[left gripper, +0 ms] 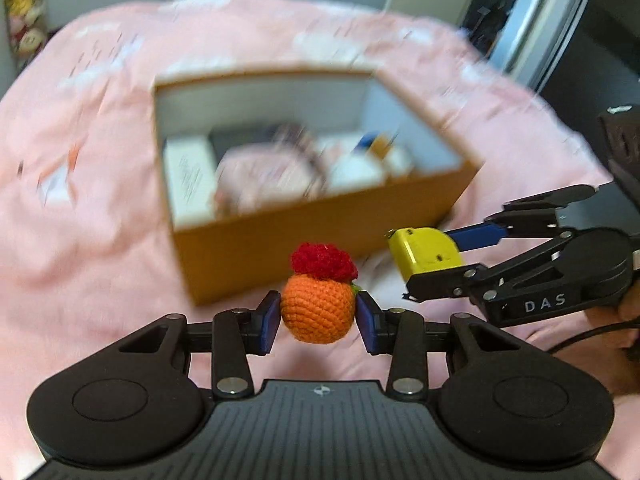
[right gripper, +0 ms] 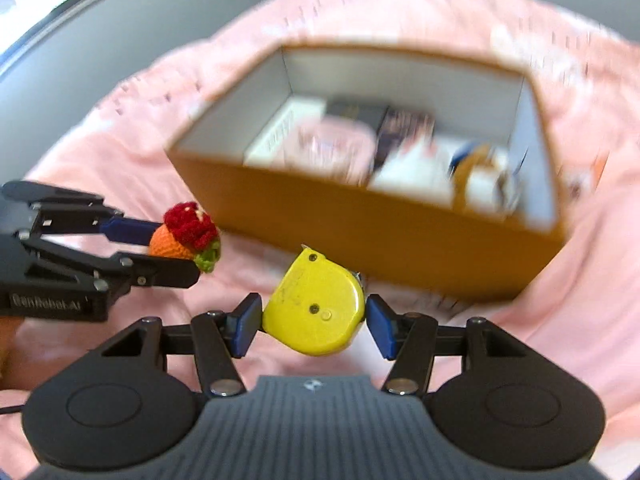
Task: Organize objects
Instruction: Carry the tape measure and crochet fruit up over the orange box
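My left gripper (left gripper: 318, 318) is shut on an orange crocheted ball with a red flower on top (left gripper: 319, 304), held above the pink bedspread. It also shows in the right wrist view (right gripper: 186, 236). My right gripper (right gripper: 314, 320) is shut on a yellow tape measure (right gripper: 316, 306), seen from the left wrist view (left gripper: 426, 254) at the right. Both hover just in front of an open brown cardboard box (left gripper: 320, 232), also in the right wrist view (right gripper: 384, 232). The box holds several blurred items, among them a white carton (left gripper: 186, 180) and a pink round thing (left gripper: 264, 176).
The pink bedspread (left gripper: 80, 240) covers the whole surface around the box. A grey wall and a dark cabinet or doorway (left gripper: 560, 40) stand behind at the right. The background is motion-blurred.
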Tool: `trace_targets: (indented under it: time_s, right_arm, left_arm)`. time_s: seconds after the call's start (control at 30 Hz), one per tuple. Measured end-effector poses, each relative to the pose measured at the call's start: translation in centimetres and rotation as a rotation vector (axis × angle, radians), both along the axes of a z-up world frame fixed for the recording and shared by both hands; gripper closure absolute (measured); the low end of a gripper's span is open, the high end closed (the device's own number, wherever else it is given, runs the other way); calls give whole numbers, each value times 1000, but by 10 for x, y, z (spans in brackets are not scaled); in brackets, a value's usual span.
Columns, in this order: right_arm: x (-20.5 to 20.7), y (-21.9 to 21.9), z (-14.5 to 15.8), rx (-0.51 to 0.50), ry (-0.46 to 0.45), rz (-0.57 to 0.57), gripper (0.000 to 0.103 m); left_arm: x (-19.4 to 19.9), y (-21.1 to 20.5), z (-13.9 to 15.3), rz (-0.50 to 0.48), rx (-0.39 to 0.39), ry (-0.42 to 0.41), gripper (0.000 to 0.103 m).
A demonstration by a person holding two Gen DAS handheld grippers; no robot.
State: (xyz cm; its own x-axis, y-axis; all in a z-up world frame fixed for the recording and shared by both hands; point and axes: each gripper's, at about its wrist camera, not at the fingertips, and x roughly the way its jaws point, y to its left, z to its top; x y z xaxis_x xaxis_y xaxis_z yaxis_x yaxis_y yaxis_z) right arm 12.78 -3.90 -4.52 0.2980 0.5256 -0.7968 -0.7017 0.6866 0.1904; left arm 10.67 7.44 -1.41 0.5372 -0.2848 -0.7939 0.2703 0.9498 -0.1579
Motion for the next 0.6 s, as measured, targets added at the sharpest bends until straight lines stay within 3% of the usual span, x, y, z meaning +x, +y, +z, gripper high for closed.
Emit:
trace_targets:
  time_s: [0.17,0.27,0.43,0.6]
  right_arm:
    - [29,-12,52,-17,-146,53,44]
    - [62,-10,64,-56,-194,70,44]
    - [136,31,44,-150,-183,93,44]
    - [185,55,14,-285,-166,119,44]
  left_arm:
    - [43,-12,48,-55,-37,-61,58]
    - [83,-15,55,-61,-62,-45,58]
    - [152,-21,35,-60,-70,30,58]
    - [186,-20,7,-70,-27,84,58]
